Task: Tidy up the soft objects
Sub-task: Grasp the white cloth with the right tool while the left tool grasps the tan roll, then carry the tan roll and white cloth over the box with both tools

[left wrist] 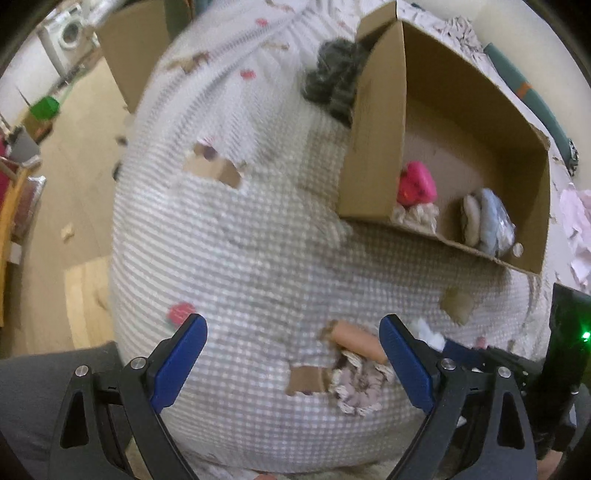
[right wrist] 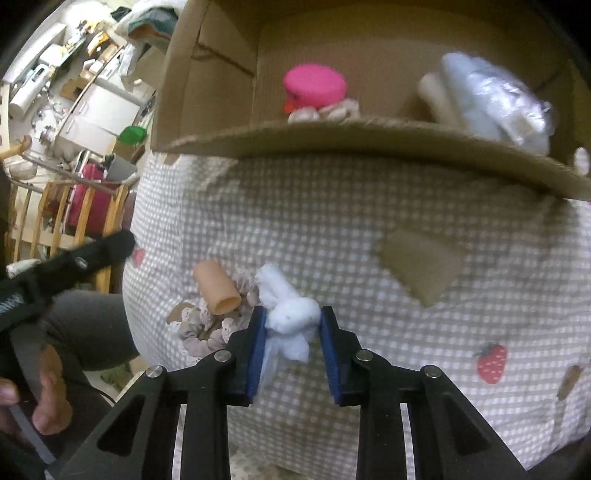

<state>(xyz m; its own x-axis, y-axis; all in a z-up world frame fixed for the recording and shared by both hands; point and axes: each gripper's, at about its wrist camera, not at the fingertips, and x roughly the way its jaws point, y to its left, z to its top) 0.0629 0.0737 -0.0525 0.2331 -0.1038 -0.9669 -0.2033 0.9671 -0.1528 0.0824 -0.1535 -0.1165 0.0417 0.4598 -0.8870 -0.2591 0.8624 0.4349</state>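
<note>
A bed covered in a grey-and-white checked quilt [left wrist: 258, 236] with printed strawberries and brown patches carries everything here; no brand, label or writing can be read on anything in view. Beyond the quilt's left edge the room shows pale flooring, a washing machine [left wrist: 68, 31] far off, a green container [left wrist: 45, 108] and wooden slatted furniture [right wrist: 55, 218].

Toward the quilt's far right corner stands an open cardboard box [left wrist: 373, 155]. Inside it lie a pink round soft item [right wrist: 314, 86], a frilled scrunchie beneath that, and at the right end a beige pad and a pale blue bundle in clear wrap [right wrist: 495, 99]. A dark fuzzy item [left wrist: 334, 79] lies just beside the box's far left corner.

Near the quilt's near edge rest a lace-edged mauve scrunchie [left wrist: 356, 384] and, touching it, a peach-coloured roll [right wrist: 218, 290].

The left gripper [left wrist: 293, 365] hangs over the scrunchie with jaws spread wide and nothing between them. The right gripper [right wrist: 293, 321] has its blue pads pressed narrowly against a white fluffy tuft [right wrist: 291, 314], just beside the scrunchie.
</note>
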